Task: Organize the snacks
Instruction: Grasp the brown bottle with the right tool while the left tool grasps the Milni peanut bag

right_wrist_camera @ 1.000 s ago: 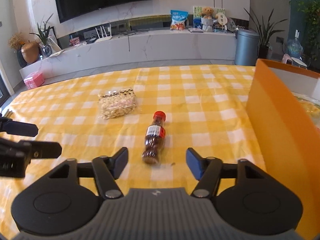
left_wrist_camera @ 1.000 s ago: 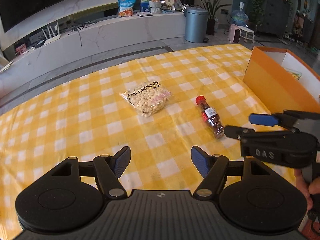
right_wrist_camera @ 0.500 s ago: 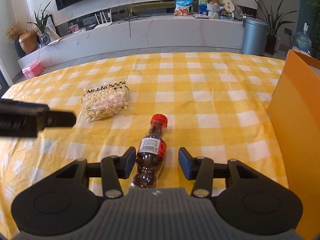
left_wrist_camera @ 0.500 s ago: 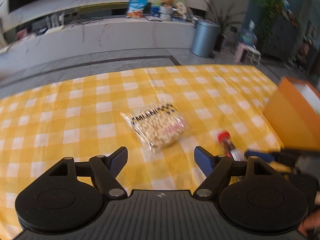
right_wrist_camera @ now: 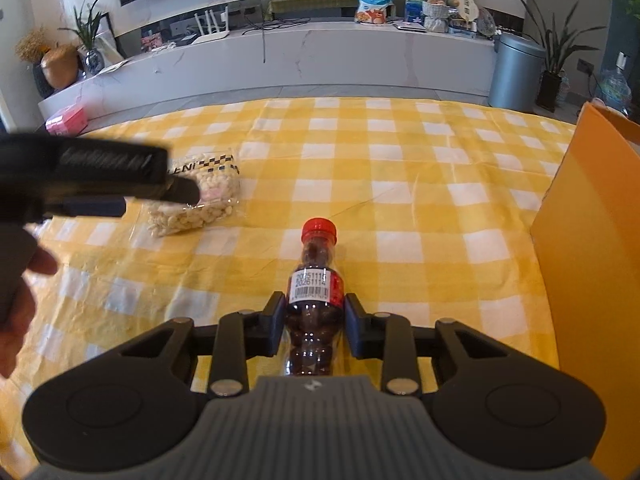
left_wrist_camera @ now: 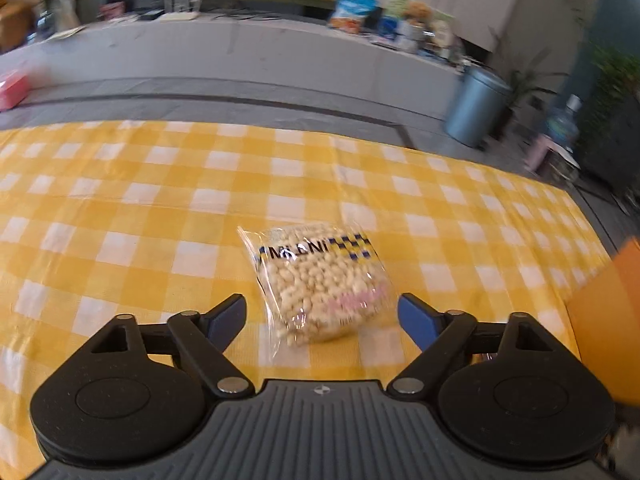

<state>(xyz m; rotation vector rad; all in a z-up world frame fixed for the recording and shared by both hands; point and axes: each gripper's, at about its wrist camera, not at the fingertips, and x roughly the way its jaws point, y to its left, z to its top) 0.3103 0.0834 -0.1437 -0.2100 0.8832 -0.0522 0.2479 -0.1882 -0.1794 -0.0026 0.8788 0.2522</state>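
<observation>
A clear bag of pale puffed snacks (left_wrist_camera: 320,280) lies on the yellow checked tablecloth (left_wrist_camera: 120,200). My left gripper (left_wrist_camera: 320,308) hangs just over its near end with the jaws opening wide; the bag sits between the fingertips, untouched. A small bottle of dark snacks with a red cap (right_wrist_camera: 316,280) lies on the cloth, cap pointing away. My right gripper (right_wrist_camera: 314,316) is closing on its lower body, and both pads touch its sides. In the right wrist view the left gripper (right_wrist_camera: 156,202) reaches over the bag (right_wrist_camera: 200,204) from the left, held by a hand.
An open orange box (right_wrist_camera: 580,260) stands at the table's right edge, also seen as the orange box (left_wrist_camera: 608,320) in the left wrist view. Beyond the table are a grey floor, a long white counter (right_wrist_camera: 320,56) and a metal bin (right_wrist_camera: 516,72).
My left gripper swung left, dropped over the bag and spread wider. My right gripper moved forward and down onto the bottle, and its jaws narrowed until the pads met the bottle's sides.
</observation>
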